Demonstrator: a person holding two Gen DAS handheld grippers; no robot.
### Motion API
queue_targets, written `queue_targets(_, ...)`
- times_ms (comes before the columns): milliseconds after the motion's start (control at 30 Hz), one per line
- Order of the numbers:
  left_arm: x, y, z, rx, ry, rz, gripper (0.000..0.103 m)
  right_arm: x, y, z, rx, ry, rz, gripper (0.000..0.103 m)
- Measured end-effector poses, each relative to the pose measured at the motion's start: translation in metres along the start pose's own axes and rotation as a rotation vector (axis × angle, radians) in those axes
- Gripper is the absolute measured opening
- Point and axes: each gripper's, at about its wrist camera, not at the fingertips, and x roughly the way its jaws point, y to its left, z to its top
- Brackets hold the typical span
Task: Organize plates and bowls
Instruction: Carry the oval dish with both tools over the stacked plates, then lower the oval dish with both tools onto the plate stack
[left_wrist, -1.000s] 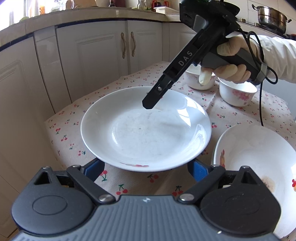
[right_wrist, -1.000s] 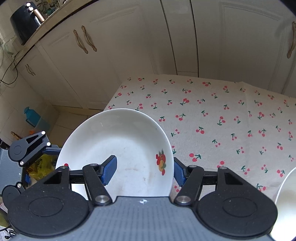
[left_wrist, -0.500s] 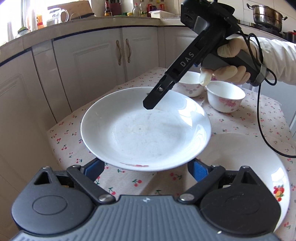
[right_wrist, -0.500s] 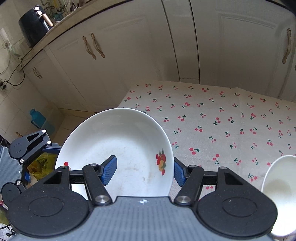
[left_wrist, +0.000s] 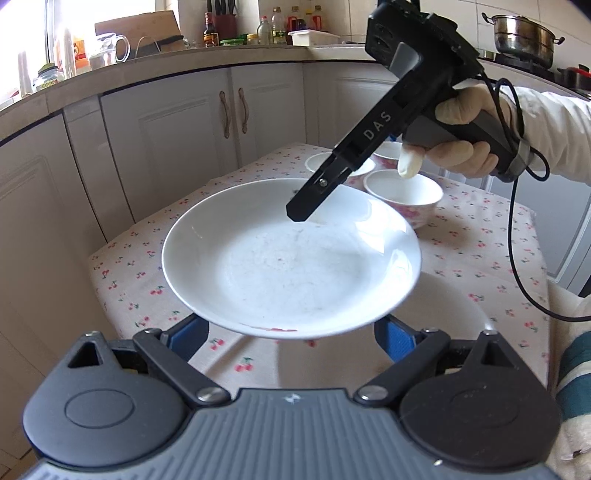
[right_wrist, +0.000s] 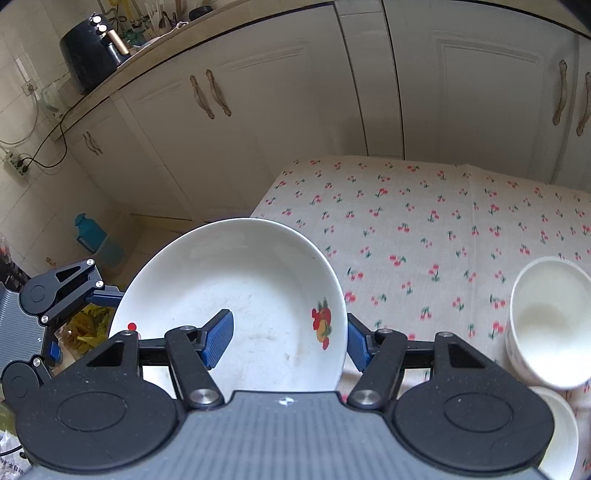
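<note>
the white plate (left_wrist: 291, 258) is off the desk (right_wrist: 443, 221) and carried in the air between both tools, sitting just as it did a second ago against each camera, while the room behind it has shifted: the cherry-print cloth has dropped lower and the kitchen counter top has come into sight, so the pair has risen and slid across together. the right gripper (right_wrist: 288, 339), held by a gloved hand (left_wrist: 461, 140), has its fingers clenched on the plate's rim, one blue pad inside the dish by the fruit decal and the other outside under the edge. the left gripper (left_wrist: 291, 334) has its fingers spread wide at the plate's near edge, with both pads half hidden beneath it; i cannot tell whether they squeeze the plate or only cradle it from below. a second plate (left_wrist: 450, 310), which lay in plain view at the near right of the desk a second ago, now shows only as a pale edge under the carried one. the small bowls (left_wrist: 402, 195) stand at the far right, and in the right wrist view one has come fully into the picture. this reads as the carry step of stacking plate on plate; lowering it squarely is likely what remains, with the bowls yet to be sorted.
</note>
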Motion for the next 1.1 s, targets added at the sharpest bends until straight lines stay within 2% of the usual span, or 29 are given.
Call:
queue_targets(400, -0.021, -0.053, -0.020, -0.022, 0.002, -0.009, 0.096, -0.025, 0.009, -0.057, 0.013, 0.010, 0.016, 0.070)
queue_targets(600, -0.020, -0.067, -0.033, -0.035, 0.021, -0.025, 0.096, -0.030, 0.011, -0.083, 0.014, 0.017, 0.015, 0.070)
queue_targets(1100, -0.018, -0.076, -0.051, -0.074, 0.066, -0.035, 0.096, -0.026, 0.022, -0.099, -0.013, 0.043, 0.005, 0.070)
